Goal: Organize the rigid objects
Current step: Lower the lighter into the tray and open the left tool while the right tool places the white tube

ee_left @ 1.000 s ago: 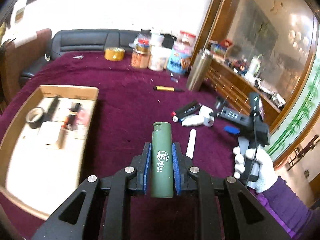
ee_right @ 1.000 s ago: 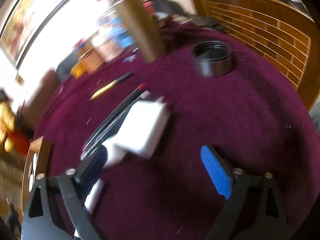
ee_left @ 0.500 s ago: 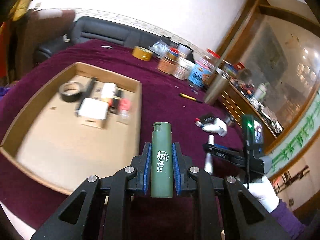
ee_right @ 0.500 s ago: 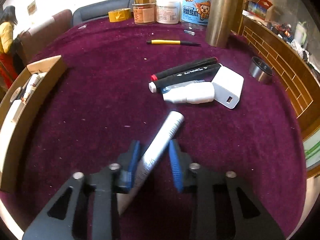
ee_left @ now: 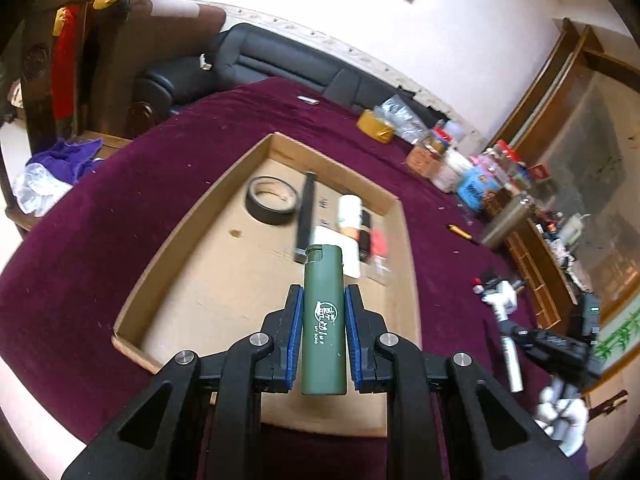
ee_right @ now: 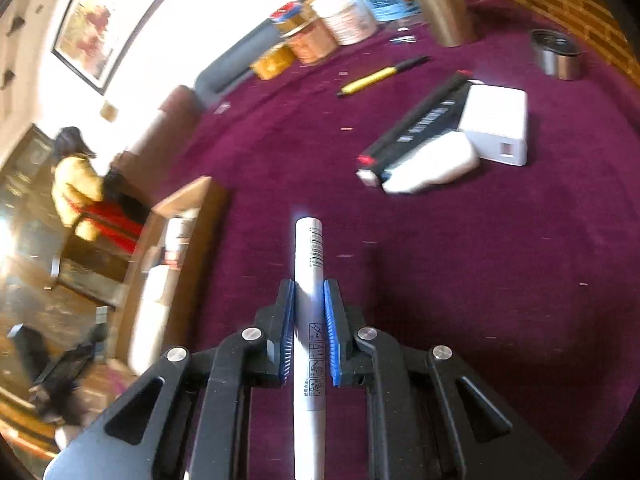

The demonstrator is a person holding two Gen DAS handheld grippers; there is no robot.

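My left gripper (ee_left: 323, 304) is shut on a dark green lighter (ee_left: 323, 320) and holds it above the near part of a shallow cardboard box (ee_left: 192, 216). The box holds a black tape roll (ee_left: 272, 200), a black bar, a white tube and other small items. My right gripper (ee_right: 308, 296) is shut on a white tube (ee_right: 308, 264) lifted above the purple tablecloth; it also shows in the left wrist view (ee_left: 510, 360). Black markers (ee_right: 420, 124), a white bottle (ee_right: 432, 168) and a white charger (ee_right: 496, 128) lie on the cloth ahead of it.
A yellow pen (ee_right: 380, 76), a metal flask (ee_right: 436, 0), a metal cap (ee_right: 556, 56) and several jars (ee_right: 344, 16) stand at the table's far side. The box edge (ee_right: 188, 200) is left of the right gripper. A black sofa (ee_left: 280, 64) lies beyond the table.
The left gripper has swung left with the lighter, over the box. The right gripper closed on the white tube and lifted it off the cloth, turning left.
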